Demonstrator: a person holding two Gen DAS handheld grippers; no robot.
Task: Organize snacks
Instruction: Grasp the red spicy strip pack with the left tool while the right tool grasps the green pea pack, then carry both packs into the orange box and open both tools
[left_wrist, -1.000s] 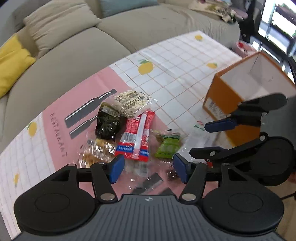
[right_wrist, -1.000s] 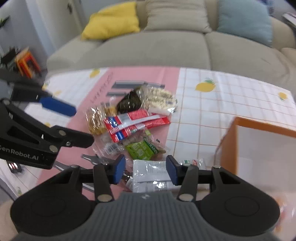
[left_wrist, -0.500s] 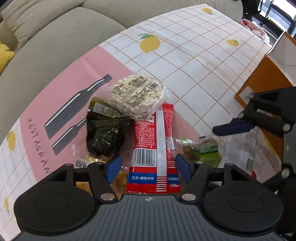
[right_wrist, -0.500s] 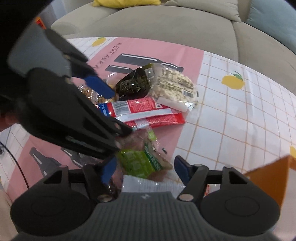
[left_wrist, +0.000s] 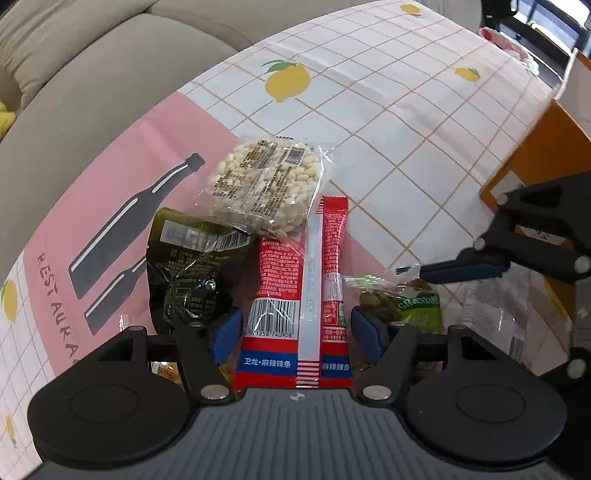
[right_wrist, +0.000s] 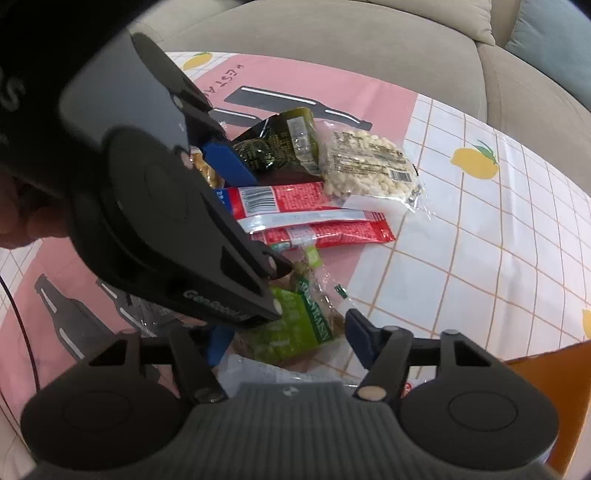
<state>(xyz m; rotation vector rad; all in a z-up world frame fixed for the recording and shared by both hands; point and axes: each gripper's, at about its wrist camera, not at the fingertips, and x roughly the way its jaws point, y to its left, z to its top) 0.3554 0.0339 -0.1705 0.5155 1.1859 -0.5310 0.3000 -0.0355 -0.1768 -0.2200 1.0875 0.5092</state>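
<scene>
**Red spicy-strip packet straddled, fingers apart**

Red spicy-strip packet (left_wrist: 295, 295) flat on the pink tablecloth (left_wrist: 122, 177), lying between the spread fingers of the left gripper (left_wrist: 297, 332), not pinched. Touching its far end, a clear puffed-rice pack (left_wrist: 264, 182); beside that, a dark green pouch (left_wrist: 188, 269). Right gripper (right_wrist: 284, 338) wide open around the green raisin bag (right_wrist: 295, 325). Orange box (left_wrist: 535, 155) off right.

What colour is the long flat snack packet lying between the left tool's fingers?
The long flat plastic snack packet is red with a white centre stripe and a blue bottom band, clearest in the left wrist view.
</scene>
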